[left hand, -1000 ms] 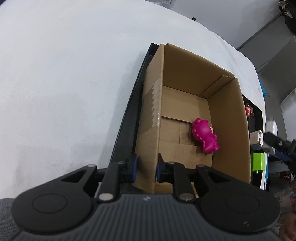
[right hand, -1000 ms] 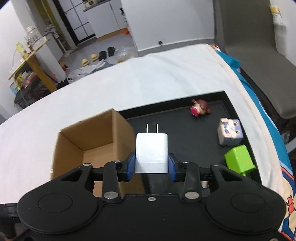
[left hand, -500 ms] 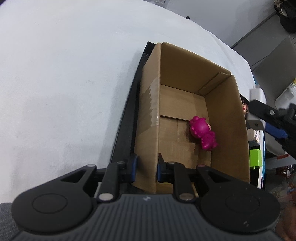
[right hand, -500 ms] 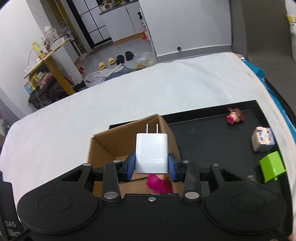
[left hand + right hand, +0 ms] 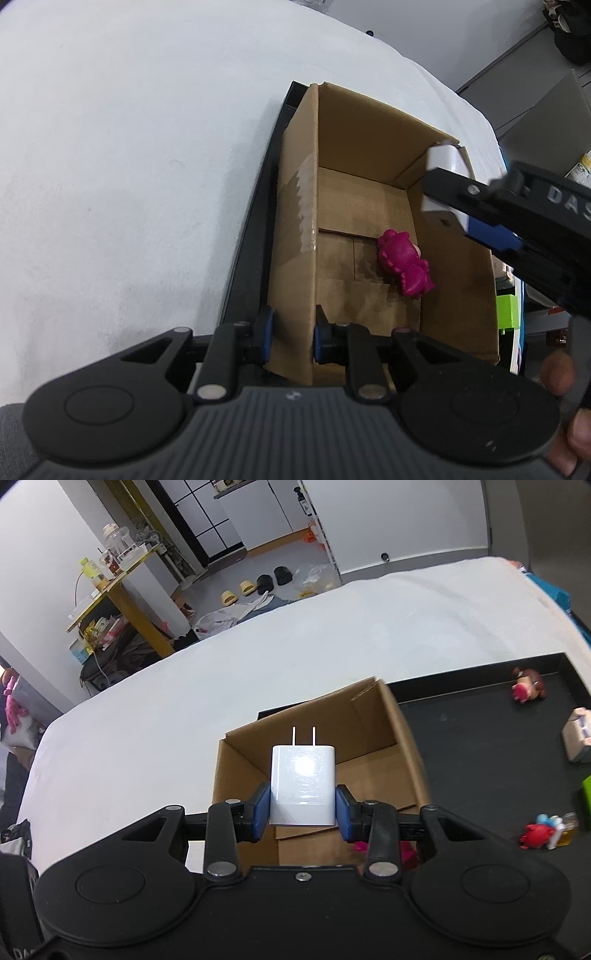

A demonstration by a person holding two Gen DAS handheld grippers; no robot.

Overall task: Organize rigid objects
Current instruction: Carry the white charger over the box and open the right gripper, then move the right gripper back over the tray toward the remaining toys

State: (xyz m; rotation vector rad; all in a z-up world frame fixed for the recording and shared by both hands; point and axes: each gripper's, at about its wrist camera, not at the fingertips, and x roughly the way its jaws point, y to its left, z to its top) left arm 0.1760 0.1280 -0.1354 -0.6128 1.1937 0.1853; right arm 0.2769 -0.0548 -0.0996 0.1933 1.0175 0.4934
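Right hand-held gripper (image 5: 302, 806) clamped on white charger (image 5: 302, 784), over cardboard box (image 5: 369, 206); lower inside before release. Left hand-held gripper (image 5: 291, 338) pinches box wall; hold steady.

White walls (image 5: 388, 513), grey floor (image 5: 280, 554), a cluttered yellow table (image 5: 110, 587), slippers (image 5: 236, 592) scattered about.

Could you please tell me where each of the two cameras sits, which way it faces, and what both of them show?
Left wrist: on the left gripper, looking steeply down into the cardboard box, whose near wall its blue pads clamp; a fingertip shows at the right edge.
Right wrist: on the right gripper, looking down and across the box toward the room beyond, with the white charger between its pads.
Shared: box, black tray, pink toy, and the charger, which the left view shows above the box's opening.
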